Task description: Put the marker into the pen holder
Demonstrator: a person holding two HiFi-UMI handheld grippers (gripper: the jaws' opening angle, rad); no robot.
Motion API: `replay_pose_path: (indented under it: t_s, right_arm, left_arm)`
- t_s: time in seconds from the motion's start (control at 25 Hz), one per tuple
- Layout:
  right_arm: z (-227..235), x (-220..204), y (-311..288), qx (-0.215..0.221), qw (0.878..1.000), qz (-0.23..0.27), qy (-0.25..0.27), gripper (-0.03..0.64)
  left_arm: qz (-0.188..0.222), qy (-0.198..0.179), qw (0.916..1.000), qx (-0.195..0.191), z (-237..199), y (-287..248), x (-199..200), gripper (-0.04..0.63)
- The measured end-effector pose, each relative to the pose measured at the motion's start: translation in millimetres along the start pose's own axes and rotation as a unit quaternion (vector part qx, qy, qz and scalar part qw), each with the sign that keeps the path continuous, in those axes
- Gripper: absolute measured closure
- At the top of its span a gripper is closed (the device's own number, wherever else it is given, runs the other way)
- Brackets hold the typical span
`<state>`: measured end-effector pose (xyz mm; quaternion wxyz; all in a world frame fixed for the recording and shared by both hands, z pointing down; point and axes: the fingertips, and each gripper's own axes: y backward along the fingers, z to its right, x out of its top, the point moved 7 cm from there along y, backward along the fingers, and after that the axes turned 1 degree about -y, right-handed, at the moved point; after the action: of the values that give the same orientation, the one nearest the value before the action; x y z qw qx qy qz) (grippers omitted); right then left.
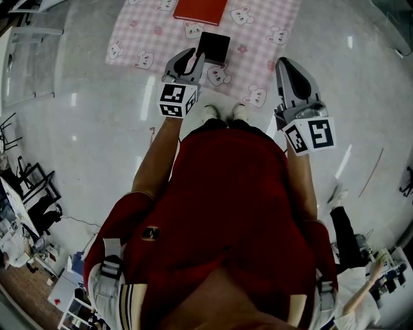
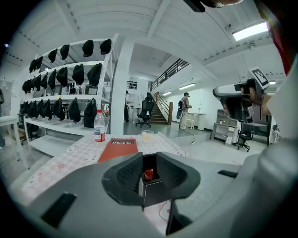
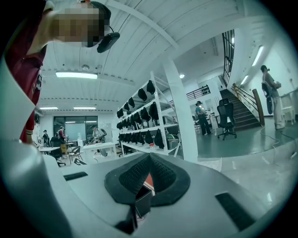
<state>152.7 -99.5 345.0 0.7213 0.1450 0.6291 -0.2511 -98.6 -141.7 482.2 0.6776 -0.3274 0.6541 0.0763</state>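
Note:
The black square pen holder [image 1: 213,46] stands on the pink checked cloth [image 1: 145,35] at the near edge of the table. In the left gripper view the pen holder [image 2: 156,193] shows through the gap between the jaws, with the red marker [image 2: 148,175] standing inside it. My left gripper [image 1: 191,57] hovers just short of the holder on its left; the left gripper [image 2: 149,162] is narrowly open and holds nothing. My right gripper [image 1: 288,64] is held off the table's right corner. The right gripper [image 3: 149,158] is shut and empty.
A red book [image 1: 201,9] lies behind the holder. A water bottle [image 2: 99,125] and a plastic cup [image 2: 147,135] stand further back on the cloth. Shelves of black bags [image 2: 70,76] rise at the left. The person's shoes [image 1: 222,113] touch the table's edge.

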Motion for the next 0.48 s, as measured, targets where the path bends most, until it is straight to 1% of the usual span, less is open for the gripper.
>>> replay_pose_path:
  t_s: [0.16, 0.28, 0.48]
  right_arm:
    - [-3.1, -1.5, -4.4, 0.006, 1.0, 0.0, 0.0, 0.618]
    - [-5.0, -1.5, -7.4, 0.011, 1.0, 0.003, 0.001, 0.618]
    - [-5.2, -5.8, -9.8, 0.018, 1.0, 0.008, 0.0, 0.618]
  left_arm:
    - [0.031, -0.006, 0.9995, 0.005, -1.8, 10.7, 19.3, 0.523]
    - [0.062, -0.008, 0.998, 0.006, -0.7, 19.5, 39.6, 0.523]
    - [0.107, -0.023, 0.994, -0.003, 8.5, 29.9, 70.6, 0.523]
